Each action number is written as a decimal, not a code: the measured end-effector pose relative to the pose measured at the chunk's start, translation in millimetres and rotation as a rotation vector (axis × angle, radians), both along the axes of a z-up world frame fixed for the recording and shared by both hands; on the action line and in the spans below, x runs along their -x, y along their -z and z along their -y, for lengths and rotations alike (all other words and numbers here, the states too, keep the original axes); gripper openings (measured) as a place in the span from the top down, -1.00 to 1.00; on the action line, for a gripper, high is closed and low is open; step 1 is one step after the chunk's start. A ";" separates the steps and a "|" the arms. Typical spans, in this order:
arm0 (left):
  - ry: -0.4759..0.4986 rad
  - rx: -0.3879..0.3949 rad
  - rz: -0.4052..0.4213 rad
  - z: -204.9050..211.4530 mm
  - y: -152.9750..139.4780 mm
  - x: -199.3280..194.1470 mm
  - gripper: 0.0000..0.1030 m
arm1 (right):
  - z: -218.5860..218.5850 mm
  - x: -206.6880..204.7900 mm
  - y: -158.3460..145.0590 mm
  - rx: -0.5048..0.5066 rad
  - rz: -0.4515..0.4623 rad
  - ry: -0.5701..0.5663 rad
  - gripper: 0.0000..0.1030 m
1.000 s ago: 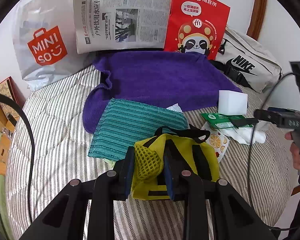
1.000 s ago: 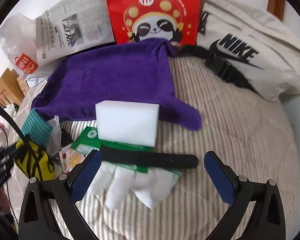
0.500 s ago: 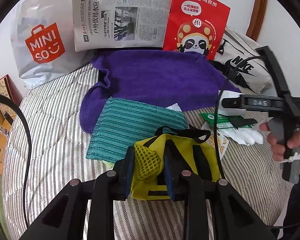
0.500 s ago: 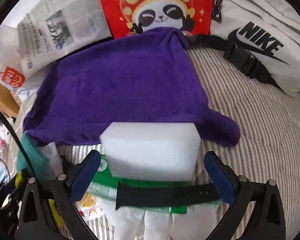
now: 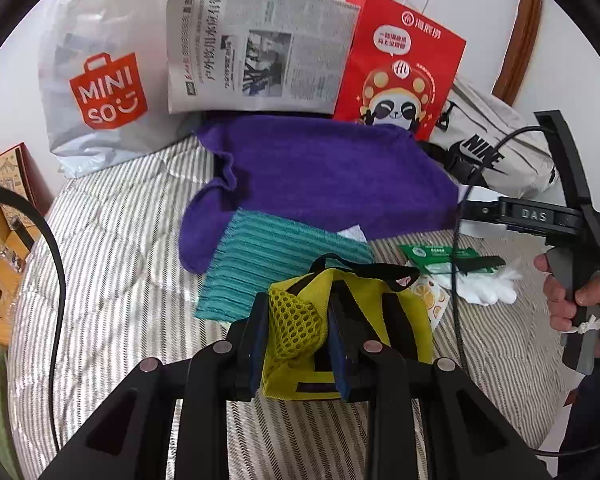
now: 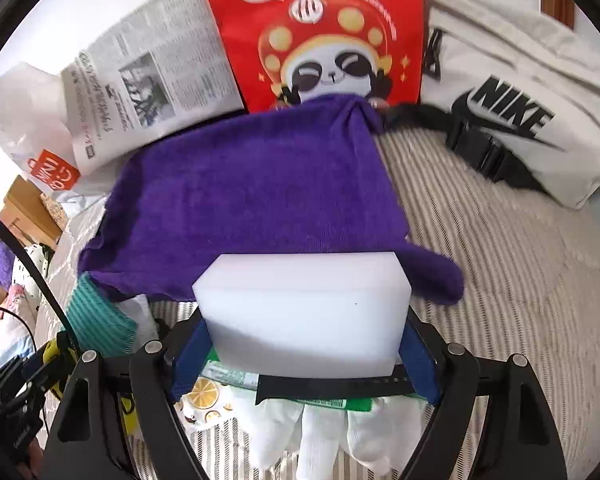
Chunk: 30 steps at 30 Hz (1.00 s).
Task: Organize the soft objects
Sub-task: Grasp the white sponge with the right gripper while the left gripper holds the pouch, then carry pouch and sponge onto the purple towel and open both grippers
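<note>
My left gripper (image 5: pixel 298 344) is shut on a yellow mesh bag (image 5: pixel 296 320) with black straps, held low over the striped bed (image 5: pixel 112 264). My right gripper (image 6: pixel 302 356) is shut on a white sponge block (image 6: pixel 302 316), its blue pads (image 6: pixel 190 354) against both ends. A purple towel (image 5: pixel 320 176) lies behind, also in the right wrist view (image 6: pixel 252 196). A teal ribbed cloth (image 5: pixel 268 260) overlaps its front edge. A white glove (image 6: pixel 328 436), a green packet (image 6: pixel 228 376) and a black strap (image 6: pixel 332 386) lie under the sponge.
A MINISO plastic bag (image 5: pixel 100 92), a newspaper (image 5: pixel 256 52), a red panda paper bag (image 5: pixel 400 68) and a white Nike bag (image 6: pixel 512 112) stand along the back wall. Boxes (image 5: pixel 8 196) sit at the left edge. A lemon-print wrapper (image 5: pixel 432 300) lies beside the yellow bag.
My right gripper moved forward over the glove and closed on the white sponge block. My left gripper kept its hold on the yellow bag and barely moved.
</note>
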<state>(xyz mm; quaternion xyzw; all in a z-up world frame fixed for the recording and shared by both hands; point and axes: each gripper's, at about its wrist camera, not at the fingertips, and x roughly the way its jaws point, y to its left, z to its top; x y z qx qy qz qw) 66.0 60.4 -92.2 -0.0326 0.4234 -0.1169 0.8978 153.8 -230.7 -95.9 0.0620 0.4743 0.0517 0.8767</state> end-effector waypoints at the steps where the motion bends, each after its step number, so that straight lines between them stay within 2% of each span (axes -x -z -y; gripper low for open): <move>1: -0.003 0.001 0.004 -1.4 -2.9 0.1 0.50 | 0.3 2.5 -3.7 -0.002 0.010 -0.001 -0.60; 7: -0.008 0.009 0.024 -5.0 -16.9 -3.1 0.50 | -1.8 11.5 -19.7 -0.009 0.055 -0.027 -0.60; 15: -0.001 -0.002 0.039 -3.1 -28.4 -20.5 0.50 | 1.2 2.9 -29.1 0.002 0.077 -0.041 -0.61; 23: -0.010 -0.014 0.046 -2.0 -34.8 -53.6 0.50 | -1.1 -24.9 -35.4 0.031 0.101 -0.065 -0.61; 30: -0.025 -0.025 0.036 -3.1 -35.4 -93.3 0.50 | -7.4 -60.7 -29.4 0.005 0.086 -0.089 -0.61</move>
